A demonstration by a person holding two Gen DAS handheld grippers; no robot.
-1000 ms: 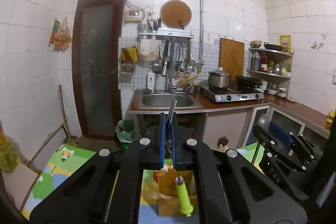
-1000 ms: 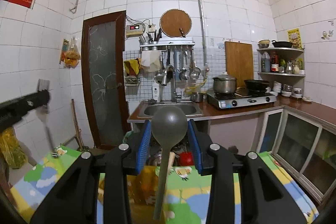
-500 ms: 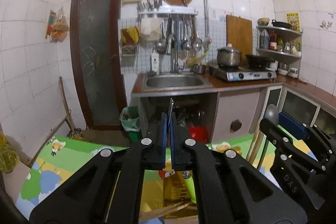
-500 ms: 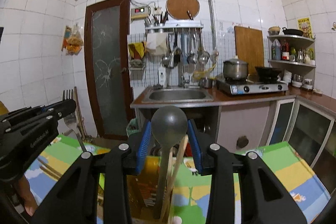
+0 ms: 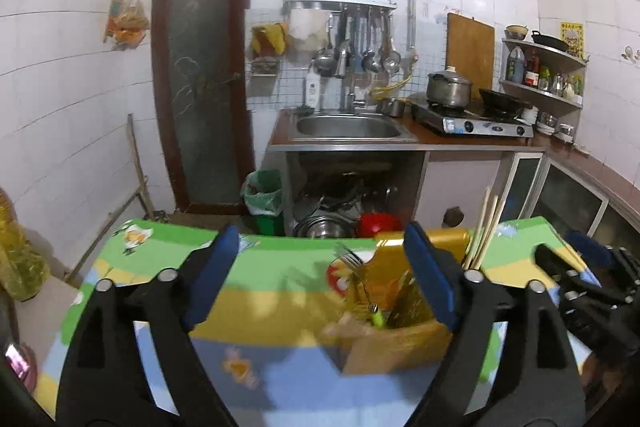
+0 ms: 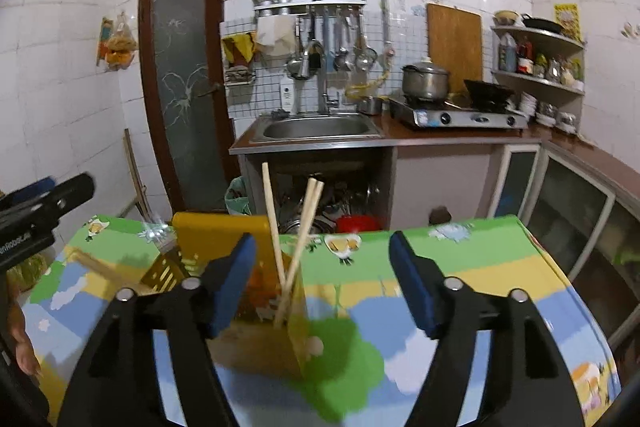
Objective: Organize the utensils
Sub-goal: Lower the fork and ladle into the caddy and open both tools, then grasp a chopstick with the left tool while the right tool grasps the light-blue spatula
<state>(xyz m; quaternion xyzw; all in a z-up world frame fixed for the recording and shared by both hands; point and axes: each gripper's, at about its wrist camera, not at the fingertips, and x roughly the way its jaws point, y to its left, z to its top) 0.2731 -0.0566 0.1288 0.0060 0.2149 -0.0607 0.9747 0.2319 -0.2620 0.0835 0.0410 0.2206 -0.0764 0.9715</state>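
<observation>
**Both Claws Let Go Over the Yellow Holder**

Fork and ladle, clamped a second ago, are now dropped into the yellow utensil holder (image 5: 404, 291) on the cartoon-print table (image 5: 280, 291). The left gripper (image 5: 320, 275) is opening, nothing between its pads; the right gripper (image 6: 320, 283) is opening too, its jaws straddling the holder's corner without pressing it. Inside the holder, a metal fork (image 5: 352, 263) with a green handle leans tines-up, and pale wooden chopsticks (image 6: 294, 247) stand crossed in a separate slot. The ladle cannot be made out. These pieces look light and stiff; the fork's smooth metal may slip, so the handle seems the better hold. Chopsticks would best be pinched together mid-length.
</observation>
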